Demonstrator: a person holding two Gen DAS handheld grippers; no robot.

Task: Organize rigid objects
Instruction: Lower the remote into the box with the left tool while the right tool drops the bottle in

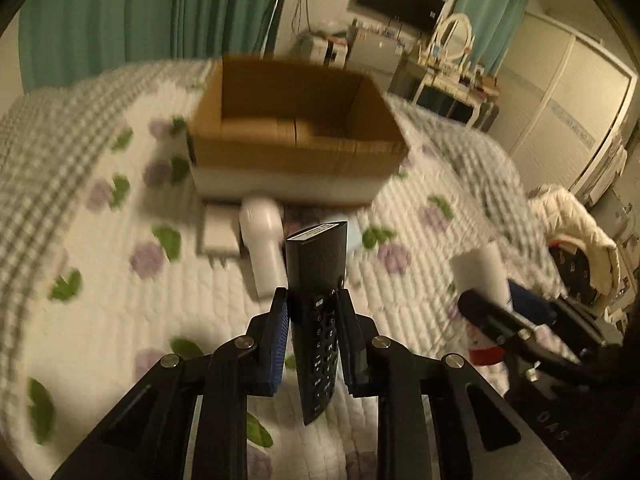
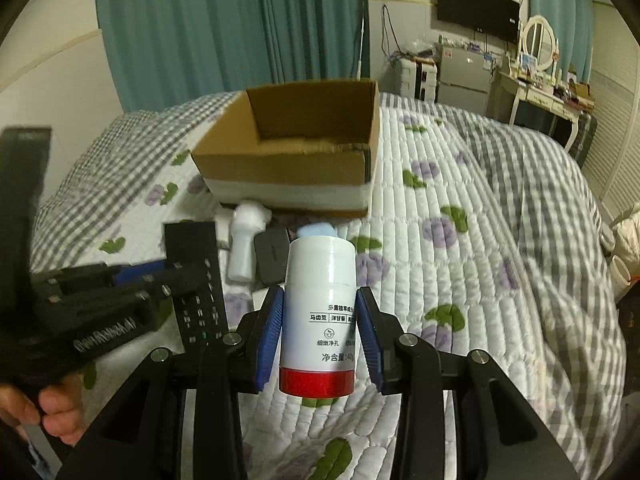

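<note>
Quilted bed (image 2: 460, 184), cardboard box (image 2: 296, 148) ahead. Left gripper (image 1: 312, 300) clamps remote (image 1: 318, 312) mid-body: light, stiff. Right gripper (image 2: 320, 308) pinches white bottle (image 2: 320, 312): smooth, slip-prone.

Bed (image 2: 460, 184): covered by a white quilt with purple flowers and green leaves. Teal curtains (image 2: 224, 24) hung behind. A wall-mounted television (image 2: 476, 10) and a white dressing table (image 2: 540, 92) with oval mirror (image 2: 538, 42) stood beyond.

white bottle (image 2: 320, 320) label "净含量", "细致净孔", "马齿苋"
</note>
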